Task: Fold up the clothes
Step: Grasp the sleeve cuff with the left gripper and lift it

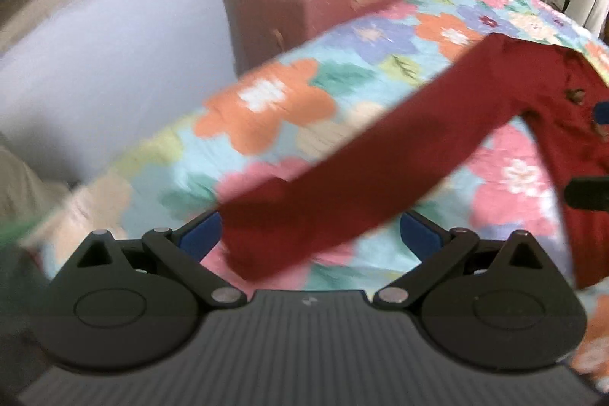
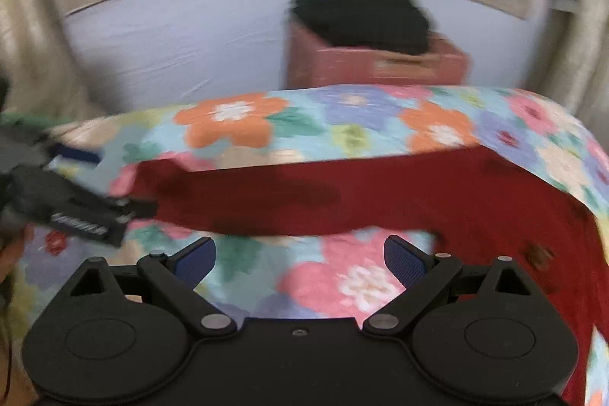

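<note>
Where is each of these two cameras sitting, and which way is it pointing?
Left wrist: sits on the left gripper, looking along its open fingers at the red garment's sleeve on the floral bedspread.
Right wrist: sits on the right gripper, open over the bedspread, facing the wall.
Both show the pink box with black cloth on top.

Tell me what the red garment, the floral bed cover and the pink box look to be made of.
Red long-sleeved garment: soft matte fabric, probably knit; its sleeve drapes limply.
Floral bed cover: printed woven cloth, possibly quilted; blur hides texture.
Pink box: rigid, flat-sided, perhaps cardboard or plastic; cannot tell.
</note>
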A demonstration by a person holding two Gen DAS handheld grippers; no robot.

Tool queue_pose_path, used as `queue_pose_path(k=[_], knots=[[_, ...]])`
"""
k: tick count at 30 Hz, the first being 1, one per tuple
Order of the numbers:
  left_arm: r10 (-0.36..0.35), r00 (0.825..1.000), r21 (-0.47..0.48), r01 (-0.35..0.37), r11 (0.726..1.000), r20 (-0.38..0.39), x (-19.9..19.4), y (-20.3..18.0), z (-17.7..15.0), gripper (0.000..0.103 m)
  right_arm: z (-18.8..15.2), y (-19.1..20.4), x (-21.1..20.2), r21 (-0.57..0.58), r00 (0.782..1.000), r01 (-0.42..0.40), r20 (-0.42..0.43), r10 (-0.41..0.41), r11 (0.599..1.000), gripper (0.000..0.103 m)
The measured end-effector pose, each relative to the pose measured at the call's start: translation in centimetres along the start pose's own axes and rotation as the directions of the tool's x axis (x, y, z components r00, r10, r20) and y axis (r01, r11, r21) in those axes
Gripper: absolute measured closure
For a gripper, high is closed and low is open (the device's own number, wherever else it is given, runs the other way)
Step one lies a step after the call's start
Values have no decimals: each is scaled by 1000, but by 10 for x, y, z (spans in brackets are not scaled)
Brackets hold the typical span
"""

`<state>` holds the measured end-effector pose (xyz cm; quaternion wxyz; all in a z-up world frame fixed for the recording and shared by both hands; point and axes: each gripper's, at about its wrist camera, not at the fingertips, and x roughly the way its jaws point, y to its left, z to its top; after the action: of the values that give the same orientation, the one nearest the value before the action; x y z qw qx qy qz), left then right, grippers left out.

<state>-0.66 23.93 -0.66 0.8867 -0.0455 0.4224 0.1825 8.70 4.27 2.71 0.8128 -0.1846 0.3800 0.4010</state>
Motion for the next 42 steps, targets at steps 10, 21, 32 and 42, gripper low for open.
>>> queue_pose_path(k=[10, 21, 32, 42], knots=[[-151, 987, -259, 134, 957, -47, 44, 44, -26, 3, 2, 39, 36, -39, 998, -59, 6, 59, 998, 6], [-197, 979, -299, 171, 939, -60, 72, 52, -27, 22, 2, 25, 74, 61, 997, -69, -24, 70, 996, 7], [-277, 960, -285, 255, 924, -39, 82, 63, -19, 72, 5, 40, 97, -9, 992, -116, 57, 116, 993, 21], [-199, 976, -441, 143, 886, -83, 98, 107, -27, 9, 3, 70, 136, -141, 990, -134, 19, 138, 981, 53]])
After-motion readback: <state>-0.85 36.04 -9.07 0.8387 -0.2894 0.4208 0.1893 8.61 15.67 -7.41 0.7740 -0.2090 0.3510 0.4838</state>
